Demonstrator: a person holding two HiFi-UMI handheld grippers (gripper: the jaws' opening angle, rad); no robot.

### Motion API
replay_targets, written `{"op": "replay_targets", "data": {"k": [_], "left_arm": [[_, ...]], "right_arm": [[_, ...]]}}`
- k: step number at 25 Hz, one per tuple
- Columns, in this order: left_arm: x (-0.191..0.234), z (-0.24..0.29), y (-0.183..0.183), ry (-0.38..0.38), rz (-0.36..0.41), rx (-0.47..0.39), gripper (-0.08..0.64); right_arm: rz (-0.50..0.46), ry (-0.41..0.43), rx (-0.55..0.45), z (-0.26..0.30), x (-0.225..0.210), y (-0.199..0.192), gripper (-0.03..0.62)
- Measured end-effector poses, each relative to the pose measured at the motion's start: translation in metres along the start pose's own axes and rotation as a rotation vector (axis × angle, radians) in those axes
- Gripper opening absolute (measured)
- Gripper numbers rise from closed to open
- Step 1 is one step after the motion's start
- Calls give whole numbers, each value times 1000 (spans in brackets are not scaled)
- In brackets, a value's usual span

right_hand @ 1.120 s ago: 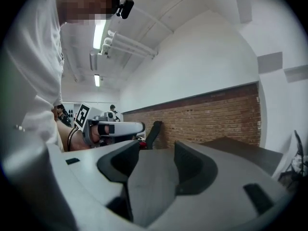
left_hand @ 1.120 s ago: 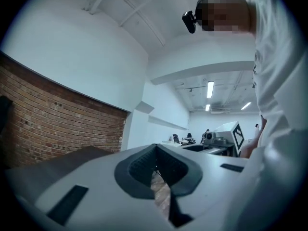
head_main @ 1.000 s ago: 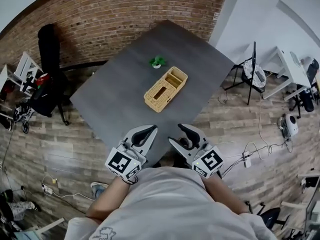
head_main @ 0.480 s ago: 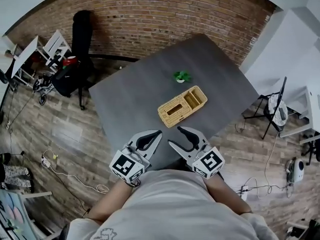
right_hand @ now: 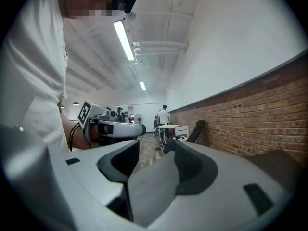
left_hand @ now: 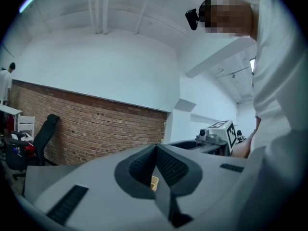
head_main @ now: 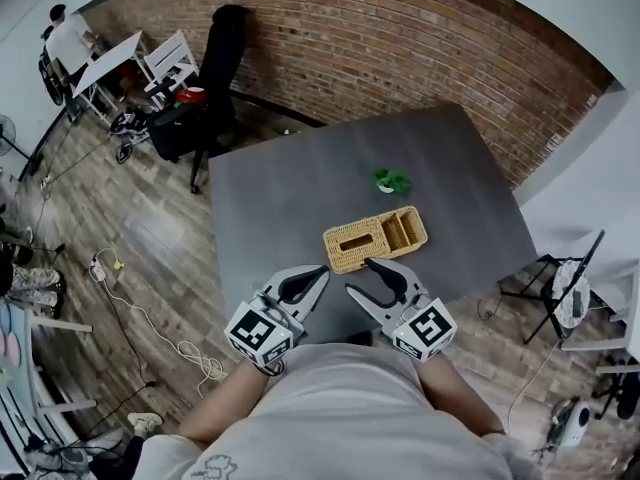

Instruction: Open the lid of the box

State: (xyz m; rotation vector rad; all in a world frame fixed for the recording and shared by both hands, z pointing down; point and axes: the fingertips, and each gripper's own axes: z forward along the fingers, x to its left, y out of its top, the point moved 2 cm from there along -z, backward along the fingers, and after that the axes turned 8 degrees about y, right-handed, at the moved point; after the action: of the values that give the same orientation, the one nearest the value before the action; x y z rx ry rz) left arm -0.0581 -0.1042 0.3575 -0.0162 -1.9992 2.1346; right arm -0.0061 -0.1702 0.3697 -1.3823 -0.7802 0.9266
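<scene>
Wicker box (head_main: 375,240) lies on the grey table (head_main: 270,188), just ahead of both claws and slightly to the right claw's side. Its slotted lid is on over the nearer-left part, and the compartment at its right end is open on top. A sliver of the wicker shows low between the pads in the left gripper view.

The left claw (head_main: 322,271) points level at the box's near-left corner with its fingertips met and nothing clamped. The right claw (head_main: 358,276) is beside it, jaws wide apart and empty. Its far fingertip overlaps the box's near edge in the head view, and I cannot tell whether they touch.

Beyond the box from the claws sits a small green plant (head_main: 392,180). Farther off is a brick wall (head_main: 400,38), with a black chair (head_main: 215,58) to the left.
</scene>
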Motion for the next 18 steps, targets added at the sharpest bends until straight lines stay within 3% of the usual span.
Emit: {"op": "replay_targets", "data": {"k": [10, 18], "left_arm": [[-11, 6, -9, 179, -5, 26, 11], [-1, 0, -28, 216, -51, 75, 11]], "right_arm": [[12, 121, 9, -23, -33, -4, 225], [23, 165, 80, -18, -47, -19, 229]]}}
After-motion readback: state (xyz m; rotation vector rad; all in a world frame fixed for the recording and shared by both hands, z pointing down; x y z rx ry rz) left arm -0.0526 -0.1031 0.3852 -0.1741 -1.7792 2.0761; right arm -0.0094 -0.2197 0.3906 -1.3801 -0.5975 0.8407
